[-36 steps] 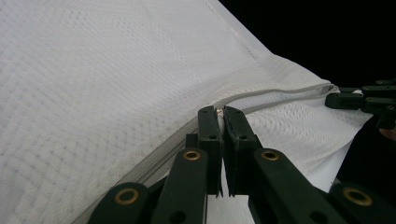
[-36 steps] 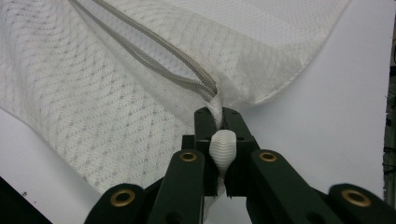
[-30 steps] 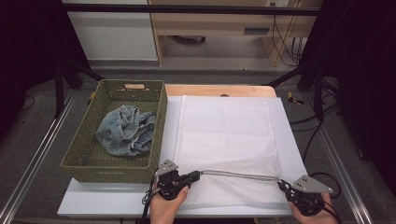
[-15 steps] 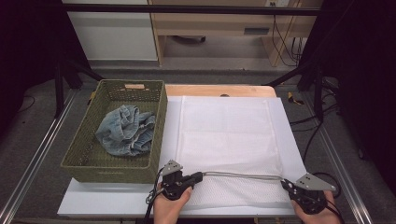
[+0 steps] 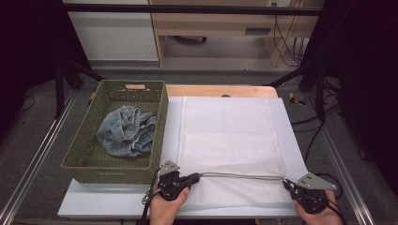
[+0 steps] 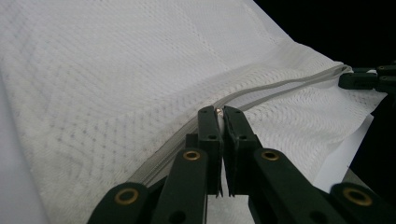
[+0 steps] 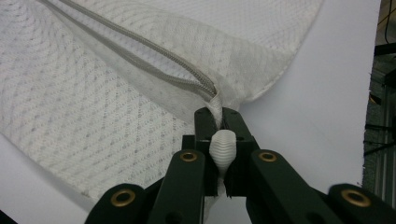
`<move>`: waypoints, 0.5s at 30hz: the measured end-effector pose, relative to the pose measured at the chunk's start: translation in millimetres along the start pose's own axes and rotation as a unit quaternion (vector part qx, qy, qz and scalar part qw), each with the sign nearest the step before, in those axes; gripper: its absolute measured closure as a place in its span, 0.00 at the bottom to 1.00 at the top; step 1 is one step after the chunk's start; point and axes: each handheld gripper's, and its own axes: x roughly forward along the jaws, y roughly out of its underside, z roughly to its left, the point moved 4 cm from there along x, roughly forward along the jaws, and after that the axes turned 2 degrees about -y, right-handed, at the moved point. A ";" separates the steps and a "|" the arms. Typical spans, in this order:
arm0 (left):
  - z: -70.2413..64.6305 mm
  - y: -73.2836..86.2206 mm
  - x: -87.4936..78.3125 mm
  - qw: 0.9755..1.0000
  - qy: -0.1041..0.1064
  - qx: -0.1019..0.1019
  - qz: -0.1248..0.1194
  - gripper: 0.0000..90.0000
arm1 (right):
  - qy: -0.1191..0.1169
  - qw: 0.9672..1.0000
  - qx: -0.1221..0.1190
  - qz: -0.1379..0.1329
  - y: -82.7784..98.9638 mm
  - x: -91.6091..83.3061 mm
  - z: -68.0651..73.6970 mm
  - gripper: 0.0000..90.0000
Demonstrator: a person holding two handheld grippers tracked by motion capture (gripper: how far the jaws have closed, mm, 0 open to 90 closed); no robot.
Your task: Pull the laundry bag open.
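Note:
A white mesh laundry bag lies flat on a white board. Its grey zipper runs along the near edge. My left gripper is at the zipper's left end, jaws shut on the small metal zipper pull. In the left gripper view the left gripper pinches it, with the zipper running away to the right. My right gripper is at the bag's near right corner. In the right gripper view the right gripper is shut on the bag's bunched corner fabric, just past the zipper end.
A green woven basket stands left of the bag with crumpled blue jeans inside. The board rests on a wooden table. Black frame legs and cables stand at the right, with metal rails along both sides.

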 end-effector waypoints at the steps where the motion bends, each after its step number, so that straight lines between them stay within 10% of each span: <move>1: 0.8 0.4 -1.0 1.000 -0.001 -0.001 0.000 0.96 | 0.000 1.000 -0.002 0.000 0.0 0.1 -0.1 0.96; 15: 4.4 5.4 -8.4 1.000 -0.015 0.005 -0.004 0.96 | 0.002 1.000 -0.002 0.003 0.7 0.7 0.1 0.96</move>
